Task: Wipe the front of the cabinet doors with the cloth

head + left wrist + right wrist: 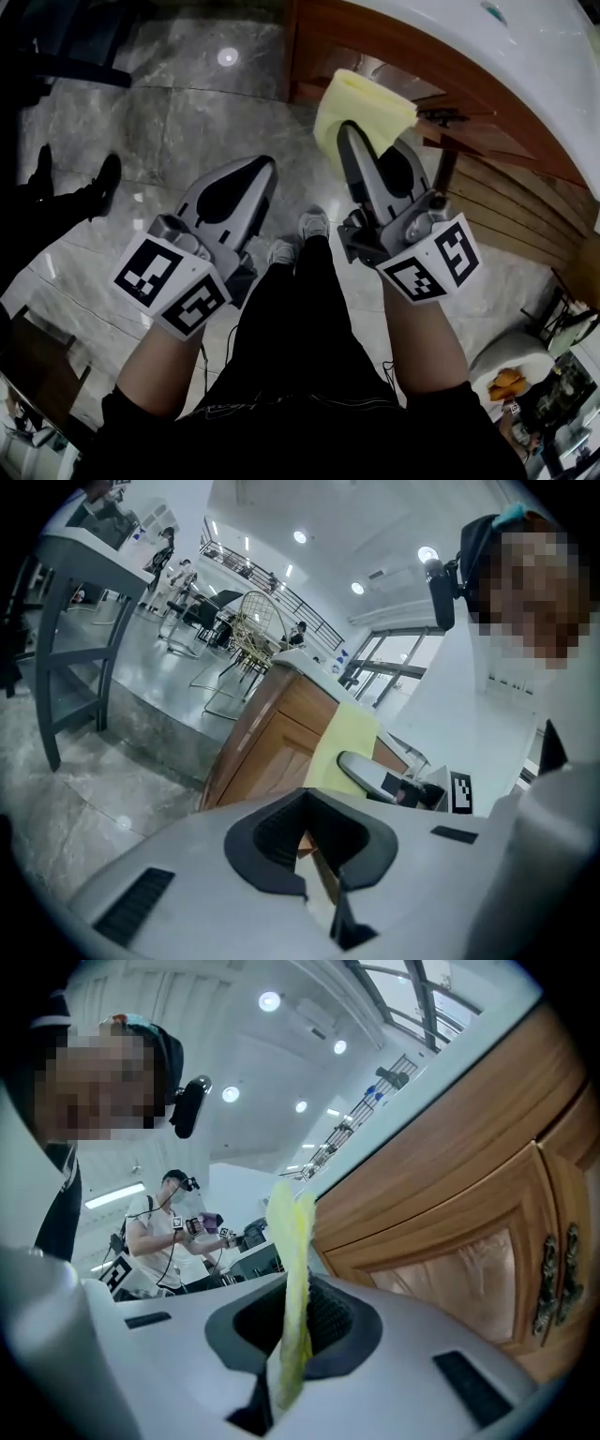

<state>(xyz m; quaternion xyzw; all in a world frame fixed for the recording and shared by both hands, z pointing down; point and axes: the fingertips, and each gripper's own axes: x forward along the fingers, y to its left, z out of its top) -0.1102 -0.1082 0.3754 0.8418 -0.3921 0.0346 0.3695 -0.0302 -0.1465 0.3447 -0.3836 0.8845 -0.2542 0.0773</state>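
Note:
A pale yellow cloth (361, 108) sticks up from my right gripper (349, 131), which is shut on it just in front of the wooden cabinet (487, 187). The right gripper view shows the cloth (291, 1269) pinched edge-on between the jaws of the right gripper (289, 1335), with a panelled cabinet door (469, 1269) close on the right and apart from the cloth. My left gripper (261, 169) hangs over the floor to the left, shut and holding nothing. From the left gripper (319, 855) I see the cloth (349, 738) beside the cabinet (281, 752).
Dark metal handles (555, 1279) sit at the door's right edge. A white countertop (525, 66) overhangs the cabinet. Below me are my own shoes (300, 234) on grey marble floor (178, 112); another person's black shoes (103, 183) stand left. A grey table (75, 621) stands left of the cabinet.

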